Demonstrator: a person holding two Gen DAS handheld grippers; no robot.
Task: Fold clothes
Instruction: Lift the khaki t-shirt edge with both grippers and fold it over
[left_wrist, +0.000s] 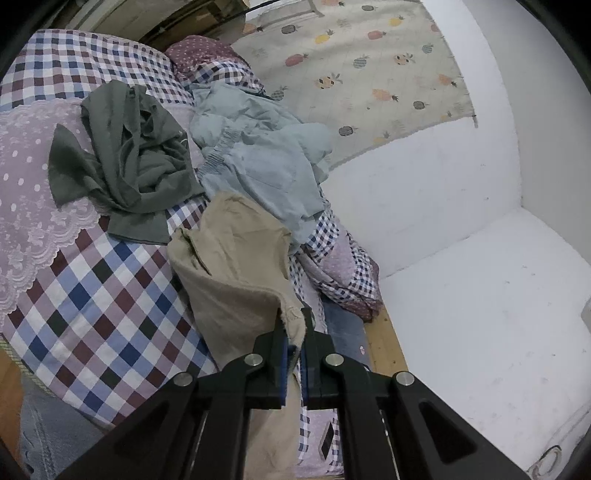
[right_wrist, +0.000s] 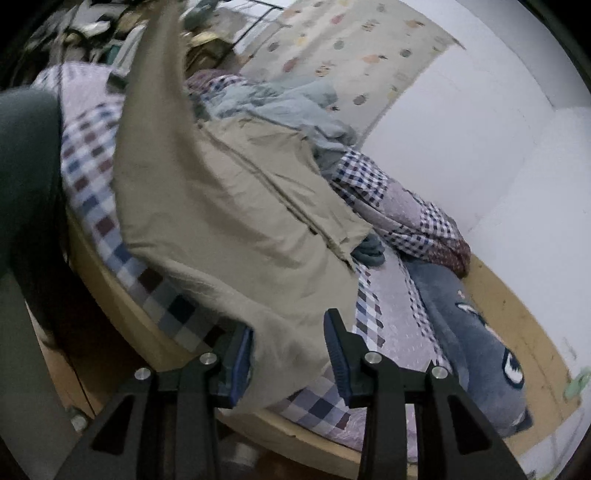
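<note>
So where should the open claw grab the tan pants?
Judging by the right wrist view, the right claw should pinch the loose bottom edge of the tan cotton pants lying between its fingers, coming straight in from the bed's near side. The left claw already grips another corner.

The left gripper (left_wrist: 294, 334) has its two black jaws drawn nearly together, pinching a fold of cloth between the blue pads (left_wrist: 283, 363), while the right gripper (right_wrist: 290, 345) holds its jaws spread well apart with cloth lying loosely in the gap.
</note>
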